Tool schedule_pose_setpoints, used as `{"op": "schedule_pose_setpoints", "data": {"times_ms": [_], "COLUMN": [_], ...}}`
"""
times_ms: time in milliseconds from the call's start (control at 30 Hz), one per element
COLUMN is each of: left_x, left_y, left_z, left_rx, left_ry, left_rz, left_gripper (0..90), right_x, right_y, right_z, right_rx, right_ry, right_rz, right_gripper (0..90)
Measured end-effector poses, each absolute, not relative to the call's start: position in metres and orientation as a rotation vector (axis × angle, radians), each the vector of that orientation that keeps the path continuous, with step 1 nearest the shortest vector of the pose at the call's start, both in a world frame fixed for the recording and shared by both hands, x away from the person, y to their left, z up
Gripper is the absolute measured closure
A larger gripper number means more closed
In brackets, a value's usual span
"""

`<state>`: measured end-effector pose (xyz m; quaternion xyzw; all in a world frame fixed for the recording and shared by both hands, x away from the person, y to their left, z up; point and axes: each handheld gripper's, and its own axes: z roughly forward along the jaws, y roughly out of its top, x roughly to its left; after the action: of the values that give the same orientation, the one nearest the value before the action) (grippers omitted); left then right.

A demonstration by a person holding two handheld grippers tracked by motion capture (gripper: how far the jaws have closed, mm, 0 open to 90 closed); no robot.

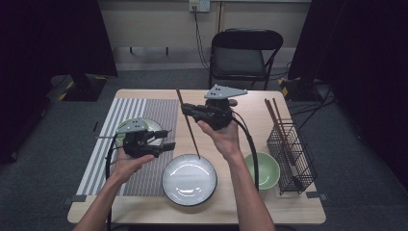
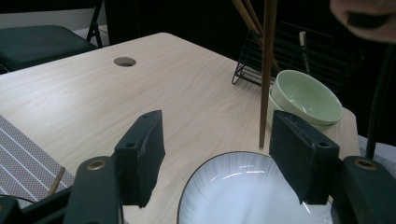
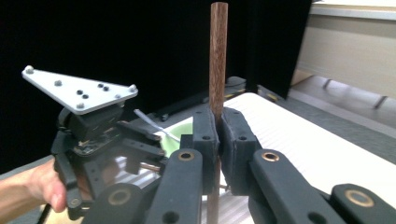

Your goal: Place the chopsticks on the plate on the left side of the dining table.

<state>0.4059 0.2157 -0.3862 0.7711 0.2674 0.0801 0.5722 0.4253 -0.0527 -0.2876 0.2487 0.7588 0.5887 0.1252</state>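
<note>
My right gripper [image 1: 186, 110] is shut on a dark wooden chopstick [image 1: 194, 139], held above the table's middle. The stick slants down, and its lower tip hangs just over the far rim of an empty white plate [image 1: 189, 180]. In the right gripper view the jaws [image 3: 218, 123] clamp the chopstick [image 3: 218, 56] near its middle. My left gripper [image 1: 168, 139] hovers left of the plate, open and empty, its jaws pointing right. In the left gripper view its gripper [image 2: 217, 140] frames the plate [image 2: 243, 196] and the hanging chopstick [image 2: 267, 70].
A pale green bowl [image 1: 262, 169] sits right of the plate. A black wire basket [image 1: 293, 154] holding more chopsticks [image 1: 274, 115] stands at the right edge. A green dish [image 1: 154, 126] rests on the striped placemat [image 1: 159, 110] under my left gripper. A folding chair [image 1: 245, 53] stands behind the table.
</note>
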Motion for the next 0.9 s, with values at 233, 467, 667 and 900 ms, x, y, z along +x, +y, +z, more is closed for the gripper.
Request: {"op": "schedule_pose_setpoints", "data": {"times_ms": [233,467,667,900], "left_x": [0.403,0.403,0.404,0.402], "left_y": [0.215,0.218,0.224,0.223], "left_z": [-0.384,-0.385,-0.388,-0.385], "left_rx": [1.816,1.801,1.785,1.793], "left_ry": [0.604,0.588,0.591,0.565], "left_rz": [0.153,0.15,0.159,0.18], "left_gripper": [36.6,48.2,58.9,71.2], "right_x": [0.419,0.415,0.413,0.415], "right_y": [-0.022,-0.001,-0.004,-0.01], "right_z": [-0.305,-0.317,-0.32,-0.318], "right_rx": [0.703,0.681,0.689,0.697], "right_ry": [2.27,2.31,2.304,2.292], "right_rz": [1.705,1.758,1.805,1.817], "right_gripper": [85.2,85.2,85.3,85.2]}}
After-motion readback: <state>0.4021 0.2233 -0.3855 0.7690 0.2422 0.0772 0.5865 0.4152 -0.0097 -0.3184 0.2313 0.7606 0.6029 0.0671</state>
